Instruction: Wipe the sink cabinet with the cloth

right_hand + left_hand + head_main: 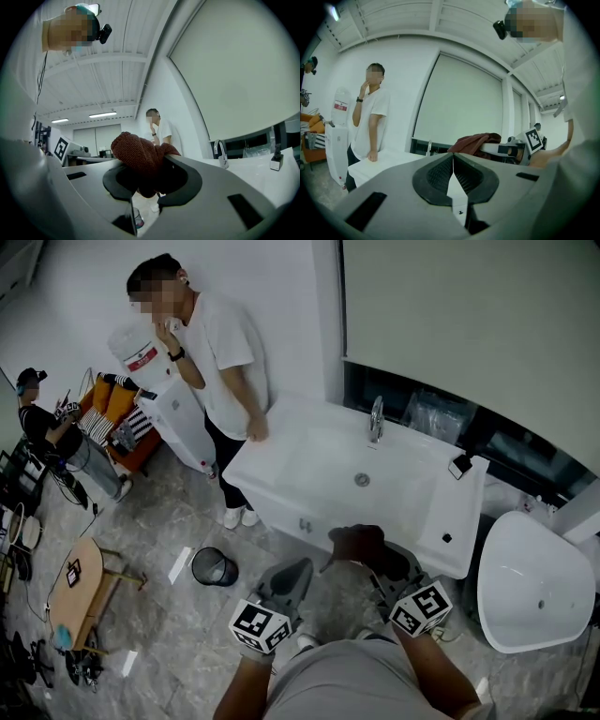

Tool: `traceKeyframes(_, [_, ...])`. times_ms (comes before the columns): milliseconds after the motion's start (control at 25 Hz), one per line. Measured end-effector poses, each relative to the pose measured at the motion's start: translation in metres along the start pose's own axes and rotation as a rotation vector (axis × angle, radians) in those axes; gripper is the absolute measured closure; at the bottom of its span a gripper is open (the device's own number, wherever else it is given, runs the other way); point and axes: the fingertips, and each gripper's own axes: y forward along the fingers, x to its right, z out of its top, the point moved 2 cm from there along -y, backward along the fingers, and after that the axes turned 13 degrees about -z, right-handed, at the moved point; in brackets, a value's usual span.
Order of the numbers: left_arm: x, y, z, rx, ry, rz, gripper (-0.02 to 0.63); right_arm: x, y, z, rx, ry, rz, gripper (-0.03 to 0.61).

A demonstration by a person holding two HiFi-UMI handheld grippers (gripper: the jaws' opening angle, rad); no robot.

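The dark red cloth [133, 150] is bunched between the jaws of the right gripper [147, 163], which pinch it firmly so that a wad of it bulges out above and a fold hangs below. In the head view that cloth sits just at the near front edge of the white sink cabinet [281, 486], on the person's side of the basin. Whether it touches the surface cannot be told from above, and the right gripper view shows it against open room rather than pressed to anything. The left gripper [453, 159] hangs beside the right one, a little nearer the person, its jaws pressed together with nothing in them. A bystander [220, 352] leans a hand on the far left corner of the cabinet, and the faucet [376, 418] stands at the back rim. This looks like the approach to a wiping stroke, not the stroke itself. The next move calls for bringing the cloth flat against the cabinet's top or front face and dragging it along under light pressure, keeping the pinch tight so the wad does not slip out – and steering clear of the bystander's hand at the far corner
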Motion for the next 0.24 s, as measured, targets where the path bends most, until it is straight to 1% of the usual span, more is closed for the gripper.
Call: traceKeyframes(240, [0.0090,0.0036,-0.0036,-0.014,0.012,-0.006,0.602,0.0070,-0.0075,0.0003,0.008,0.008,-0.006,0.477])
